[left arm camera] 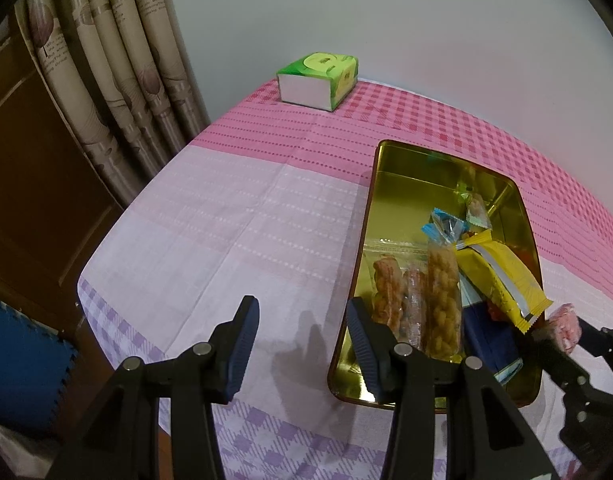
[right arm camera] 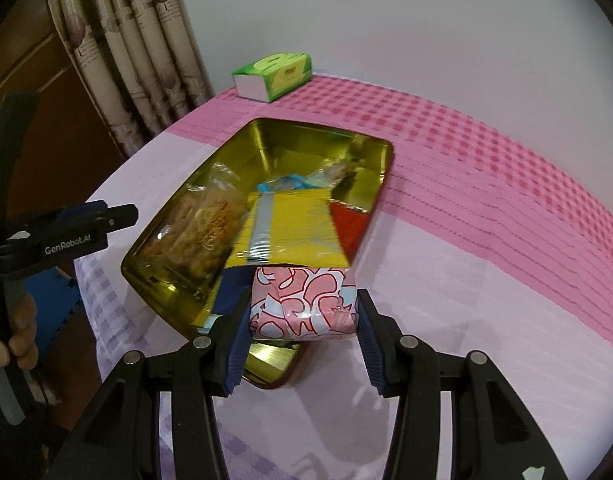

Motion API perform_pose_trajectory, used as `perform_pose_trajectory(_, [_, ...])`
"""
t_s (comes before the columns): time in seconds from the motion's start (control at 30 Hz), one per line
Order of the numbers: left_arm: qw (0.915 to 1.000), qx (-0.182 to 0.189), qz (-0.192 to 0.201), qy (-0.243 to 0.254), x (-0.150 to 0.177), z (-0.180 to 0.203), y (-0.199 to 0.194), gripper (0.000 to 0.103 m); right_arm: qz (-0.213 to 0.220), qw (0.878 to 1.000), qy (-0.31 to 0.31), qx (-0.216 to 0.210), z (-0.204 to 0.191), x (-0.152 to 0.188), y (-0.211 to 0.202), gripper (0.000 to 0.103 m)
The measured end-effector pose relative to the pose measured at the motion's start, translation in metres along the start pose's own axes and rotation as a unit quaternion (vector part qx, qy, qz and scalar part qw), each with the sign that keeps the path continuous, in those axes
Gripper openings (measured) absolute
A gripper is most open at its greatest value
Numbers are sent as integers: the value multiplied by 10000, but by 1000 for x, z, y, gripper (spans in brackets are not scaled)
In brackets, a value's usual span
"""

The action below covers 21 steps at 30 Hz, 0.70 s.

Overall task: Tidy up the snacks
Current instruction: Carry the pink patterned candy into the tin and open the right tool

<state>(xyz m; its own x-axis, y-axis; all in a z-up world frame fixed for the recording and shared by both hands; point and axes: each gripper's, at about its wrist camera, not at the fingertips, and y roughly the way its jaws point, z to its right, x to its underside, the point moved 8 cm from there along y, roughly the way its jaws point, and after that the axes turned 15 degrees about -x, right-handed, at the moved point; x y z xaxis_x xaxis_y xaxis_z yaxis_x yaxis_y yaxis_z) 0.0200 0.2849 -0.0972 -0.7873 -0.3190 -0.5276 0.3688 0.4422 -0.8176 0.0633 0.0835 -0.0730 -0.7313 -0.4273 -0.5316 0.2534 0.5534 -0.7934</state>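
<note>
A gold metal tin [left arm camera: 386, 168] [right arm camera: 274, 132] lies on the table and holds several snacks: twisted fried snacks in clear bags [left arm camera: 442, 280] [right arm camera: 202, 232], a yellow packet [left arm camera: 502, 276] [right arm camera: 294, 228], a blue box [left arm camera: 490, 340] and a red packet [right arm camera: 350, 224]. My right gripper [right arm camera: 304, 312] is shut on a pink and white snack packet [right arm camera: 306, 304] [left arm camera: 564, 326] and holds it over the tin's near edge. My left gripper [left arm camera: 302, 340] is open and empty, beside the tin's left edge; it also shows in the right wrist view [right arm camera: 118, 216].
A green tissue box [left arm camera: 318, 80] [right arm camera: 274, 76] stands at the table's far edge by the wall. Curtains [left arm camera: 118, 72] and a brown wooden door [left arm camera: 38, 184] are to the left. The pink and lilac checked tablecloth [left arm camera: 226, 220] covers the table. A blue mat [left arm camera: 22, 360] lies on the floor.
</note>
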Motion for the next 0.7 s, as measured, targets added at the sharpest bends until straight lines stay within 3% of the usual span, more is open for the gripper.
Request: perform_pose_trajectory(0.7, [9999,28,-102,49,4,6,2,47,-141,9997,-183,106,-4,-22,39,44])
